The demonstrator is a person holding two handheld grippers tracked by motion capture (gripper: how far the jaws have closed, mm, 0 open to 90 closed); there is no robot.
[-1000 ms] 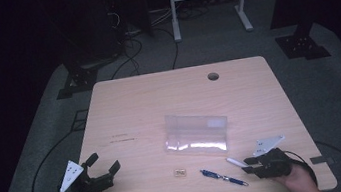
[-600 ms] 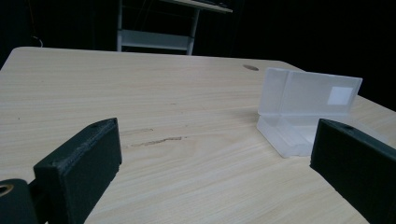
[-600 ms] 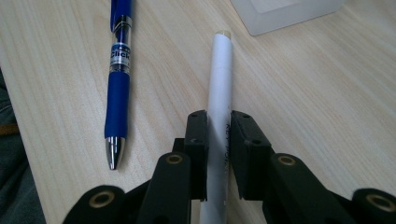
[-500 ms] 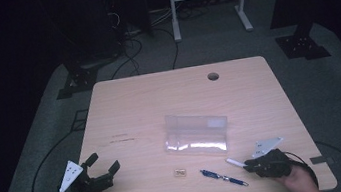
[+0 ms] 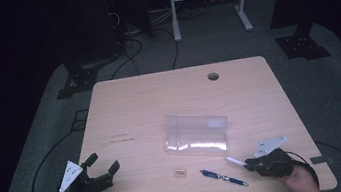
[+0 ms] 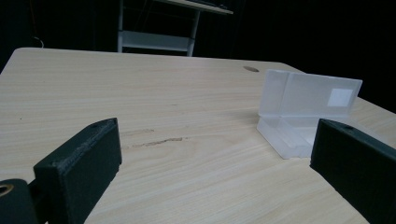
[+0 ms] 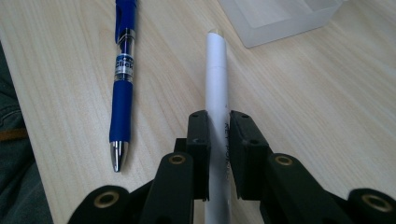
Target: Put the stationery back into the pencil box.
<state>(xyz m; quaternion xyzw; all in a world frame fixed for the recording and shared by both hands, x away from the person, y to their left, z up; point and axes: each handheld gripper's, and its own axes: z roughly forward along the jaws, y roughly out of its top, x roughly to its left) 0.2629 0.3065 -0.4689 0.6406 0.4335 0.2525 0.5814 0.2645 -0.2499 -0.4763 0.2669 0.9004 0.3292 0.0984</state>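
On the wooden table [image 5: 139,105], the right gripper's [image 7: 218,122] 2 fingers [image 7: 200,135], just closing, clamp the white pen [image 7: 217,74].

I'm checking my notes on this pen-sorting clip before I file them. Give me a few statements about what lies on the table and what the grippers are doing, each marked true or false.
1. The right gripper has its jaws closed on the white pen. True.
2. The blue pen is held by the left gripper. False: it lies loose on the table, beside the white pen.
3. The clear plastic case stands open. True.
4. The left gripper's jaws are shut. False: they stand wide apart with nothing between them.
5. The white pen is already in the case. False: it is on the tabletop outside it.
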